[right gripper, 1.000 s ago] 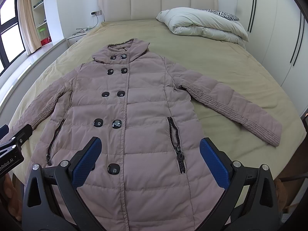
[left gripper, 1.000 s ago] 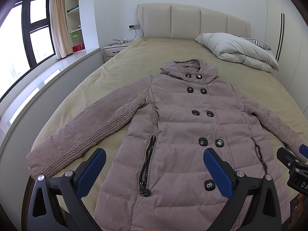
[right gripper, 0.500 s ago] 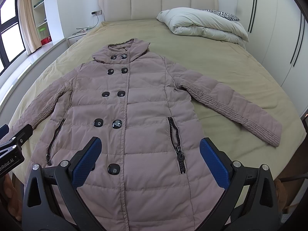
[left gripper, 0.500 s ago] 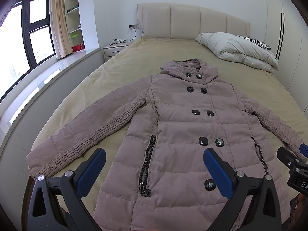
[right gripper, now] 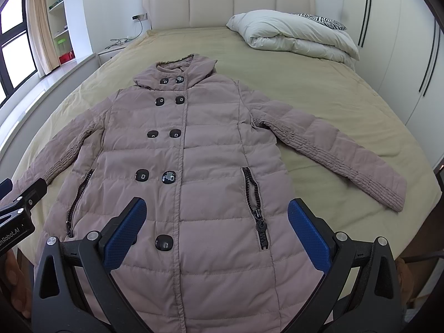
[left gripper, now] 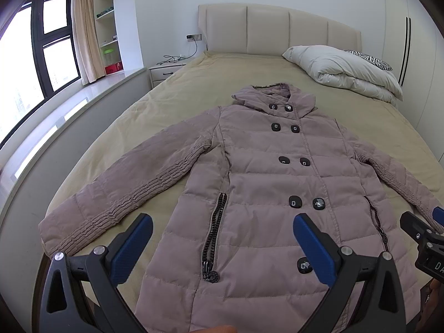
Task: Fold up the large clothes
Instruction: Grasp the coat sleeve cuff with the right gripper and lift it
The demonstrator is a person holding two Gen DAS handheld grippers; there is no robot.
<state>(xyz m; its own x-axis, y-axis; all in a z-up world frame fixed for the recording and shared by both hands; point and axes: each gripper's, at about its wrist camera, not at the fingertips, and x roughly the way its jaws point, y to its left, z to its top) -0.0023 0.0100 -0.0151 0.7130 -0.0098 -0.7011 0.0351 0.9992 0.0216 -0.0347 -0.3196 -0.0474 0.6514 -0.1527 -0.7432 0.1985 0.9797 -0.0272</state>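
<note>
1. Coat point(left gripper: 266, 183) spread flat, front up and buttoned, on bed point(left gripper: 172, 105), collar toward headboard, sleeves angled outward
2. Left gripper point(left gripper: 222, 238) above hem, jaws spread wide, gripping nothing
3. Right gripper point(right gripper: 216, 222) likewise above hem, jaws spread wide, empty
4. Duvet point(right gripper: 294, 36) folded near headboard, well apart from coat

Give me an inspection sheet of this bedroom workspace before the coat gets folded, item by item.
Surface: bed with tan cover, mostly smooth.
Job's things: coat lying flat, front up, buttoned, both sleeves spread out.
Clutter: white duvet and striped pillow bunched near the headboard, apart from the coat.
Grippers: left hand-held gripper open, empty; right hand-held gripper open, empty; both above the coat's hem.
Cables: cable on the nightstand, plugged into the wall.
Surroundings: window, curtain, shelves, wardrobe.
</note>
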